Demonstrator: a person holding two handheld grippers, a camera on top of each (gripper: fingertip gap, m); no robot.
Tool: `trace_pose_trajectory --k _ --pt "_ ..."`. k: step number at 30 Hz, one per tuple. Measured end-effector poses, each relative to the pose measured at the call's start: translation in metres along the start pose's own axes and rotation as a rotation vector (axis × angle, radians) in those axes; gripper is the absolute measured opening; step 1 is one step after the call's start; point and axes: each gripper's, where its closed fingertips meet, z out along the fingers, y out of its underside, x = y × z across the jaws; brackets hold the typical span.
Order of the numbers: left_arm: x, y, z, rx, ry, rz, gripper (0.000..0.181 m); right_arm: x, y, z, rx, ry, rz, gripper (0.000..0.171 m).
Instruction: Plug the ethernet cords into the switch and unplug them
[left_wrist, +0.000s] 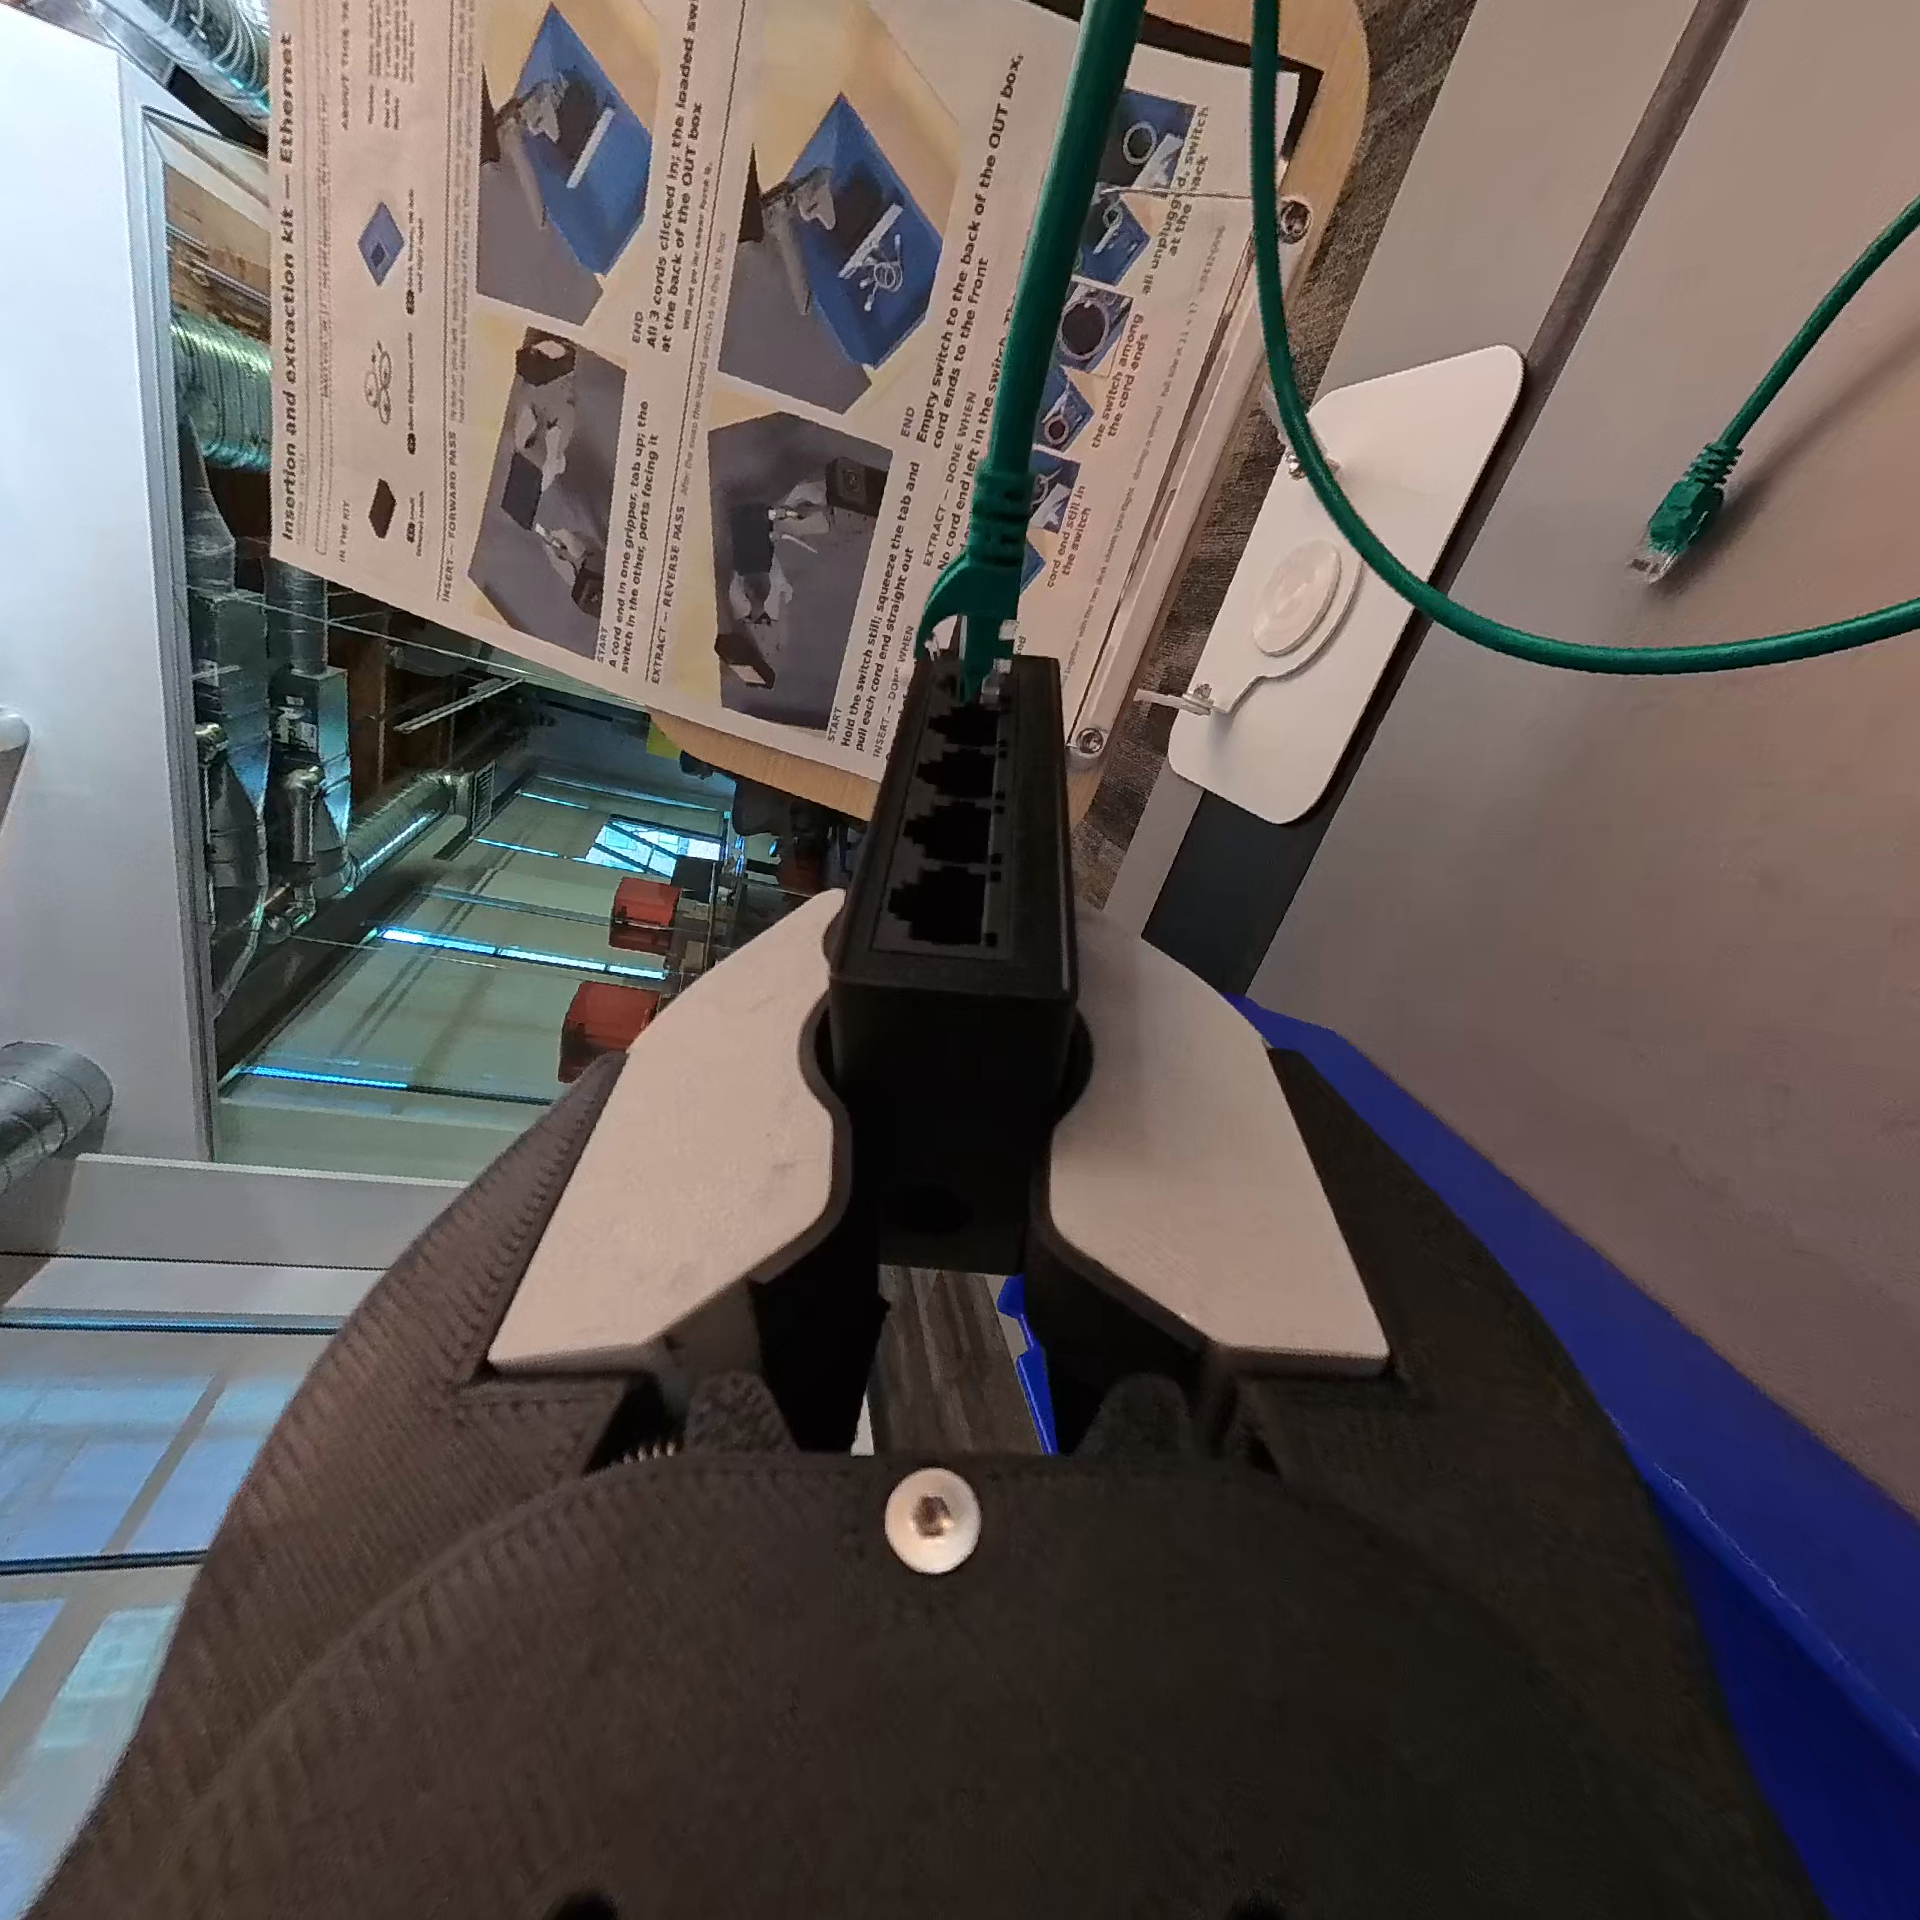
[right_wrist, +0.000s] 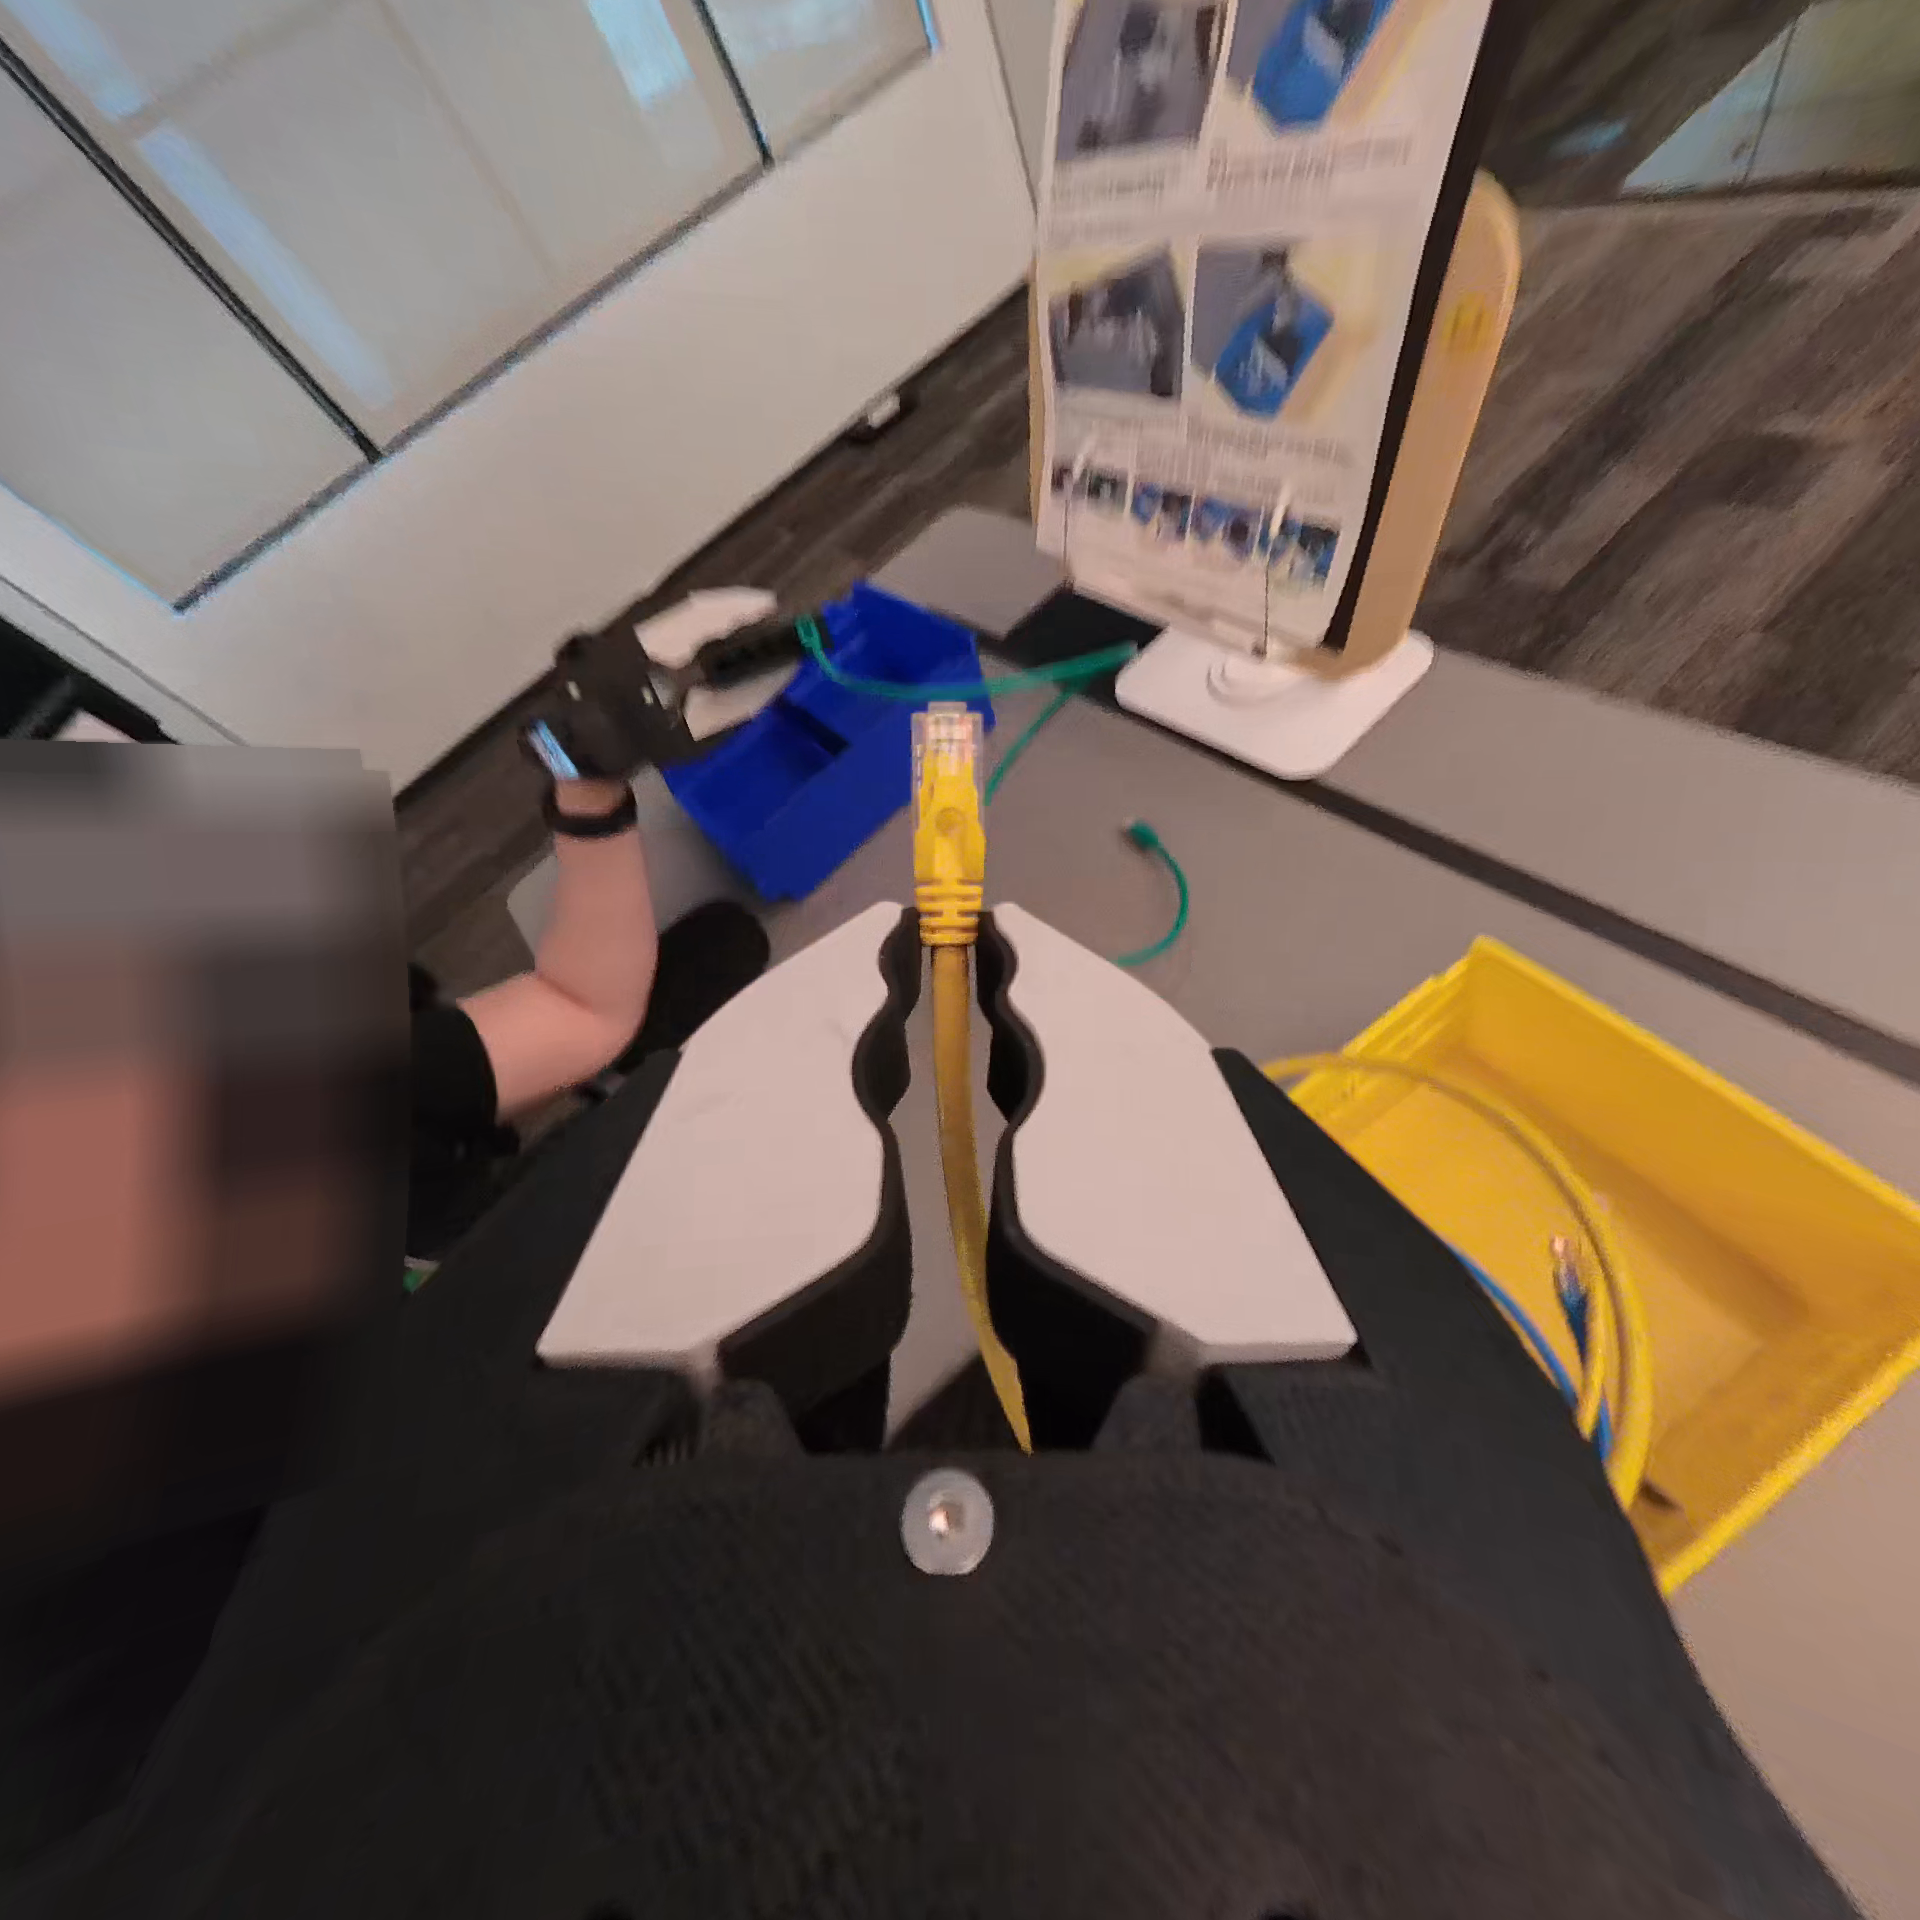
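The left gripper (left_wrist: 951, 997) was clamped on the black switch (left_wrist: 961, 883), its jaws closed against the switch body with the row of ports facing the camera. A green ethernet cord (left_wrist: 1049, 312) was seated in the farthest port; the nearer ports stood open. The cord's free end, a green plug (left_wrist: 1683, 514), lay on the grey table (left_wrist: 1662, 935), well apart from the switch. A blue bin (left_wrist: 1714, 1351) sat just beside the gripper; its contents could not be seen in the left wrist view.

The right gripper (right_wrist: 948, 920) held the yellow ethernet cord (right_wrist: 961, 1122) just behind its boot, jaws closed on it, with the yellow plug (right_wrist: 943, 790) projecting forward past the fingertips. The cord ran back between the fingers.

In the right wrist view, the yellow bin (right_wrist: 1662, 1143) contained coiled yellow and blue cords (right_wrist: 1590, 1340). Nothing showed inside the blue bin from this view, though the green cord passed over its rim. An instruction sheet on a stand (right_wrist: 1247, 312) stood at the table's far edge.
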Motion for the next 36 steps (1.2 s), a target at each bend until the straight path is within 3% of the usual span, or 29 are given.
trace_pose_trajectory --k 13,17,18,22,25,27,30,33,36 --pt "0.008 -0.013 -0.001 0.019 0.014 0.032 0.031 0.129 0.223 0.102 -0.499 0.237 0.048 0.011" --pt "0.012 -0.016 0.0 0.022 0.024 0.04 0.031 0.144 0.279 0.134 -0.61 0.171 0.179 0.015" --pt "0.012 -0.017 0.0 0.025 0.026 0.04 0.031 0.14 0.283 0.139 -0.609 0.128 0.203 0.024" --pt "0.012 -0.022 -0.002 0.052 0.022 0.037 0.031 0.126 0.224 0.145 -0.381 0.066 0.073 0.032" --pt "0.013 -0.032 -0.005 0.1 0.014 0.039 0.031 0.11 0.153 0.135 -0.228 0.201 -0.144 0.035" --pt "0.014 -0.043 -0.009 0.153 0.011 0.044 0.03 0.08 0.104 0.136 -0.096 0.285 -0.443 0.037" --pt "0.019 -0.062 -0.018 0.239 0.005 0.073 0.03 -0.005 0.048 0.151 0.235 0.355 -0.968 0.048" --pt "0.031 -0.082 -0.026 0.303 0.022 0.12 0.03 -0.095 0.055 0.184 0.48 0.266 -1.379 0.041" --pt "0.042 -0.093 -0.029 0.305 0.024 0.178 0.031 -0.13 0.081 0.227 0.415 0.152 -1.467 0.039"
